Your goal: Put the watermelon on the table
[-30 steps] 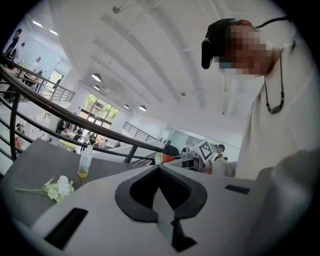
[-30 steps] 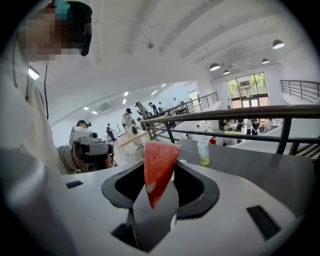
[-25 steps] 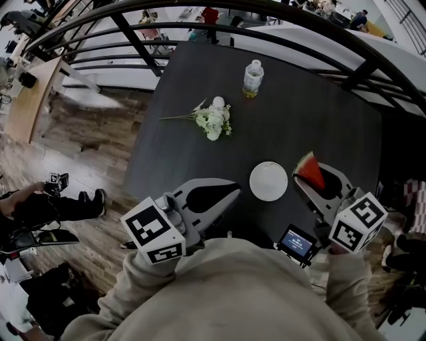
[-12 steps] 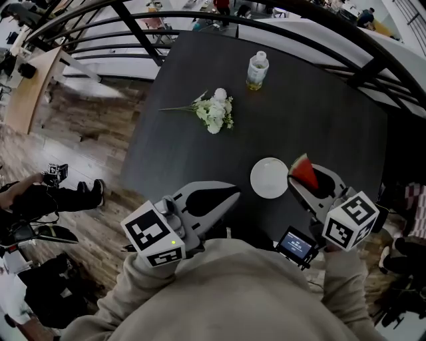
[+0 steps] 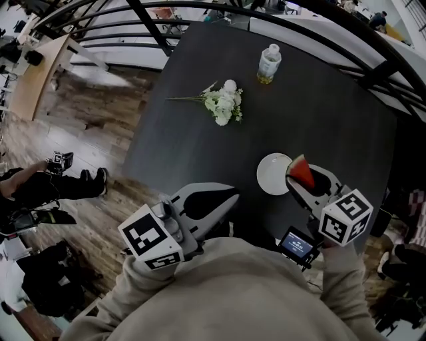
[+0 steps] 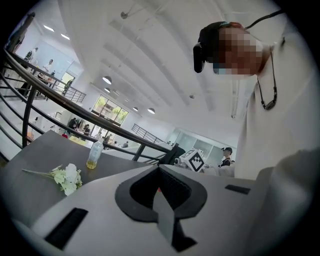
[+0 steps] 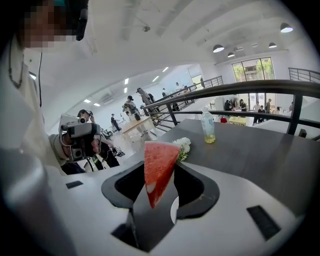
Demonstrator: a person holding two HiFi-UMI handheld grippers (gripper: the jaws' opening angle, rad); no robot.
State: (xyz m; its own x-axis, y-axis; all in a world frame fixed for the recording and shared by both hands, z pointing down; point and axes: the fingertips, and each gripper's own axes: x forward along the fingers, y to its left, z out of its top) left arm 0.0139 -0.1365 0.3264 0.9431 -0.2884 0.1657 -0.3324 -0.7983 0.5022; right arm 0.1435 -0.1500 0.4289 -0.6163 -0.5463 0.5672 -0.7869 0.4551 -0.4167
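Observation:
A red wedge of watermelon (image 5: 301, 173) with a thin rind is pinched upright between the tips of my right gripper (image 5: 299, 178), just off the right rim of a white plate (image 5: 271, 174). In the right gripper view the watermelon slice (image 7: 158, 167) stands point-down between the jaws of the right gripper (image 7: 160, 162), above the dark table (image 7: 260, 150). My left gripper (image 5: 229, 193) hovers over the table's near edge, its tips meeting with nothing between them. In its own view the left gripper (image 6: 159, 169) shows the same.
On the black table (image 5: 200, 146) lie a bunch of white flowers (image 5: 223, 105) and, farther back, a clear bottle (image 5: 269, 64). A railing (image 5: 333, 13) rims the far side. A person with a camera (image 5: 40, 193) crouches on the wooden floor at left.
My right gripper has sunk toward the table with the watermelon and now sits closer to the plate's right rim. The left gripper has hardly moved.

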